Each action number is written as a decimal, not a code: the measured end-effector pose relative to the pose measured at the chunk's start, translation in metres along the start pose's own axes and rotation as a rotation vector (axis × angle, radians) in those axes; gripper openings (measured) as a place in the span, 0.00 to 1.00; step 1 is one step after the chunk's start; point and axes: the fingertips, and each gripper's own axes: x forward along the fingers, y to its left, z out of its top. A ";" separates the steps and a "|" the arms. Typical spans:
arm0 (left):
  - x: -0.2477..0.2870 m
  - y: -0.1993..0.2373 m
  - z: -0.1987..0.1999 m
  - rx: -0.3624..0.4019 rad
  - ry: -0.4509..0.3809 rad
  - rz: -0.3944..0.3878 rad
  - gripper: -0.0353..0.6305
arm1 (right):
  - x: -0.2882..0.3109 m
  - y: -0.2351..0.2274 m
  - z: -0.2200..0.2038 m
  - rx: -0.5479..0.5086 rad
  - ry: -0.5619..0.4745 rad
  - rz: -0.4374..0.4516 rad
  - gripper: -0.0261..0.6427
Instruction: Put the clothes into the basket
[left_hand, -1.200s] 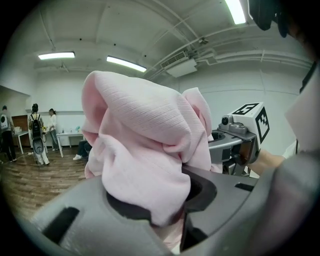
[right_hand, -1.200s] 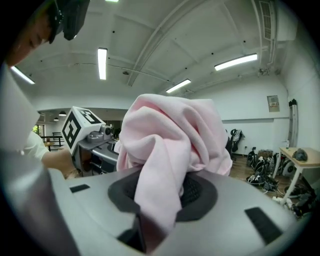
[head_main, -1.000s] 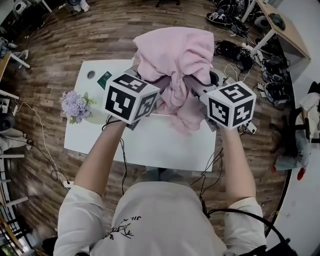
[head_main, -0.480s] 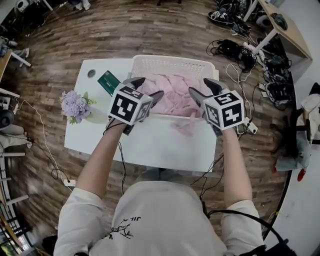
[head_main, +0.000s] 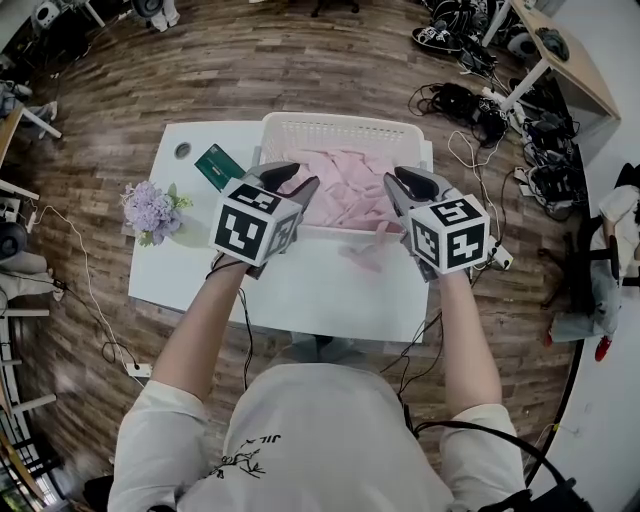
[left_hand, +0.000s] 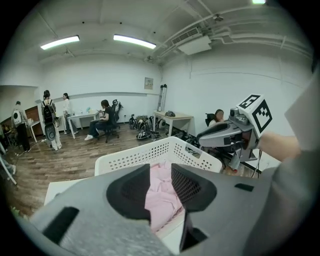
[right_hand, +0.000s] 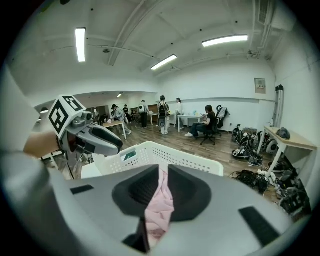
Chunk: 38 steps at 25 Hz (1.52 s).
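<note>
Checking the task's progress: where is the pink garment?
In the head view the pink garment lies in the white basket on the far side of the table, one flap draped over the near rim.

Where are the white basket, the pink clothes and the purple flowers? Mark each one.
white basket (head_main: 340, 122), head view, far rim.
pink clothes (head_main: 345, 185), head view, middle of the heap inside the basket.
purple flowers (head_main: 150, 210), head view, middle of the blooms.
</note>
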 end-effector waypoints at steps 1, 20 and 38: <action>-0.006 -0.002 0.003 0.000 -0.016 0.006 0.24 | -0.006 0.003 0.001 0.008 -0.016 -0.003 0.09; -0.057 -0.110 -0.159 -0.242 0.003 0.033 0.07 | -0.060 0.120 -0.167 0.285 0.095 -0.027 0.06; -0.057 -0.119 -0.192 -0.315 0.051 0.057 0.07 | -0.053 0.143 -0.192 0.301 0.133 -0.011 0.06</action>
